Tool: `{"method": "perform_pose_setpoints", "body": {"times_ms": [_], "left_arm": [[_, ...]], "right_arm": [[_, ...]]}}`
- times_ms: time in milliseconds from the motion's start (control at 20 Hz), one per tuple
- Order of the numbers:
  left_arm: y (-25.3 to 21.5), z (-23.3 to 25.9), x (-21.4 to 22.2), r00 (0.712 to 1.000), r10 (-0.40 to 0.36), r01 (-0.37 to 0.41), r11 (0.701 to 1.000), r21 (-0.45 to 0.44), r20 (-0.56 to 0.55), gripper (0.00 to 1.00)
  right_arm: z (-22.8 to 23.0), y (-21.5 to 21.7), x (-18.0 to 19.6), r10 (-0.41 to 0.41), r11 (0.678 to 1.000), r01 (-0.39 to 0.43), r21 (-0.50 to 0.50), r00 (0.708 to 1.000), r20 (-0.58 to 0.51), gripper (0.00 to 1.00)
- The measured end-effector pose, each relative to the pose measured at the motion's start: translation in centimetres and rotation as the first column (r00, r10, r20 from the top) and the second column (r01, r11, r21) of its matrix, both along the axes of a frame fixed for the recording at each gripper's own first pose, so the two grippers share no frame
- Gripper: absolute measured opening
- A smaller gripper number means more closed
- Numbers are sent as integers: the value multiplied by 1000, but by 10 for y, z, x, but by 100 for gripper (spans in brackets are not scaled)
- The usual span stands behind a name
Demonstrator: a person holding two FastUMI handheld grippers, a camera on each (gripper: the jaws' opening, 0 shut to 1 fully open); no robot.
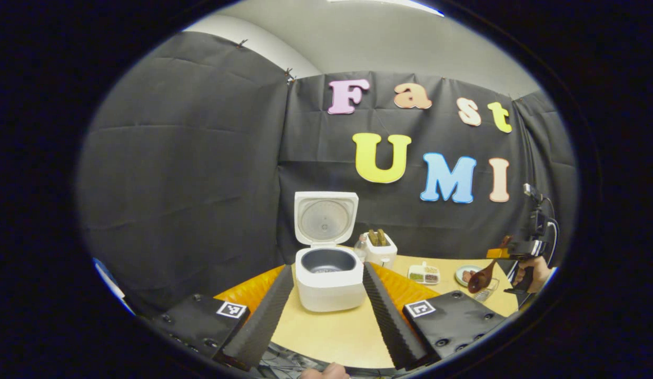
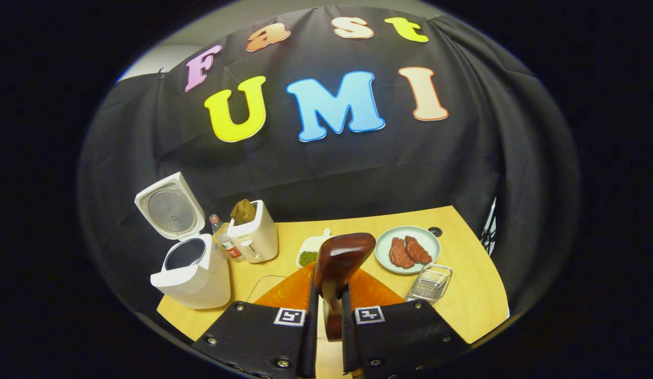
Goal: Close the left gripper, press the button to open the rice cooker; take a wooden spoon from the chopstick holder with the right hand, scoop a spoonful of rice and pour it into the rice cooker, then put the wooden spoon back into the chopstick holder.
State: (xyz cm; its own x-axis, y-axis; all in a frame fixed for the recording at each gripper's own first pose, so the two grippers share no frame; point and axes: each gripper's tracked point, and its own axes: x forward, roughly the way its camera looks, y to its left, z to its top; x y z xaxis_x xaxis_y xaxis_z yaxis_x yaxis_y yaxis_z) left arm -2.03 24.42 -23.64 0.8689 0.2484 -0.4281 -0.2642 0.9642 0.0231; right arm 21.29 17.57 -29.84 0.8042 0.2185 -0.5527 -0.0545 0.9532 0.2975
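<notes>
The white rice cooker (image 1: 326,284) stands with its lid (image 1: 325,217) up and its dark pot showing. My left gripper (image 1: 327,267) is open, short of the cooker, with one finger on each side of it in the left gripper view. My right gripper (image 2: 330,295) is shut on the handle of the wooden spoon (image 2: 341,256), whose bowl points forward over the table. Farther left in the right gripper view are the cooker (image 2: 195,276) and the white chopstick holder (image 2: 254,237). The left gripper view shows the holder (image 1: 380,248) just right of the cooker, and the spoon (image 1: 482,279) held at far right.
An orange mat (image 2: 287,289) lies on the wooden table (image 2: 474,300). A small divided dish of grains (image 2: 310,255), a plate of meat (image 2: 407,250) and a clear little box (image 2: 431,283) sit to the right. A bottle (image 2: 224,239) stands between the cooker and the holder.
</notes>
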Motion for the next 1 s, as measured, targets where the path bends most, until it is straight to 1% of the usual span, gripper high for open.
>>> {"method": "perform_pose_setpoints", "body": {"times_ms": [150, 200, 300, 450, 550, 600, 700, 750, 800, 900, 950, 1000], "left_arm": [[20, -7, -1, 999, 29, -29, 999, -23, -13, 92], [27, -11, -1, 999, 44, -45, 999, -29, -13, 92], [39, -23, -2, 995, 81, -82, 996, -27, -52, 94], [52, -26, -2, 987, 135, -138, 990, -28, -84, 92], [63, -34, -2, 979, 170, -171, 985, 5, -114, 92], [66, -37, -3, 974, 187, -186, 982, 20, -130, 96], [66, -42, -2, 964, 220, -220, 975, 17, -149, 94], [63, -43, 0, 962, 227, -229, 973, 8, -154, 92], [59, -45, 1, 961, 225, -227, 974, 9, -161, 94], [57, -49, 3, 960, 218, -213, 976, 43, -177, 94], [55, -51, 4, 960, 214, -207, 977, 54, -180, 92], [53, -53, 4, 960, 211, -204, 977, 55, -183, 94]], "right_arm": [[-9, 33, 5, 43, 999, -43, -6, 999, -17, 19], [-19, 43, 10, 67, 998, -67, -16, 997, -30, 20], [-39, 61, 17, 108, 994, -110, -23, 992, -66, 20], [-73, 74, 24, 127, 990, -133, -51, 986, -105, 20], [-95, 80, 26, 150, 985, -160, -71, 980, -133, 19], [-104, 81, 27, 167, 980, -180, -80, 976, -142, 20], [-120, 80, 28, 191, 974, -208, -90, 967, -170, 20], [-125, 78, 29, 192, 974, -209, -83, 965, -178, 20], [-130, 77, 27, 191, 975, -208, -73, 963, -188, 20], [-138, 76, 22, 196, 975, -213, -69, 960, -202, 20], [-143, 77, 19, 198, 974, -216, -66, 958, -208, 20], [-149, 82, 11, 212, 972, -230, -54, 949, -234, 20]]}}
